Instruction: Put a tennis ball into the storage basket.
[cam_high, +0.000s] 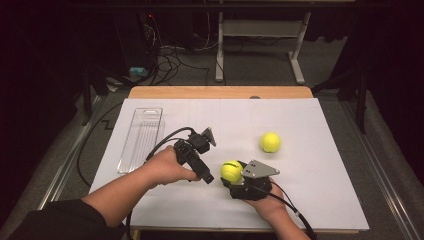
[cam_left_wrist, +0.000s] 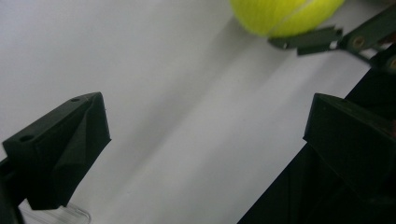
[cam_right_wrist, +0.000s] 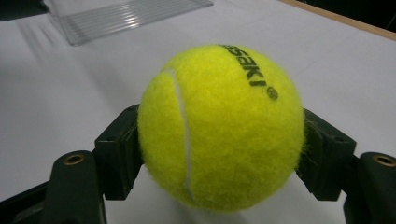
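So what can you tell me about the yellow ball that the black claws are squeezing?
It is a tennis ball, bright yellow-green and fuzzy like felt, with a curved white seam and black printed letters near the top. The right gripper is shut on it, one black jaw pressing on each side. It sits low over the white table sheet, near the front edge, close to the left gripper. I cannot tell if it touches the sheet.
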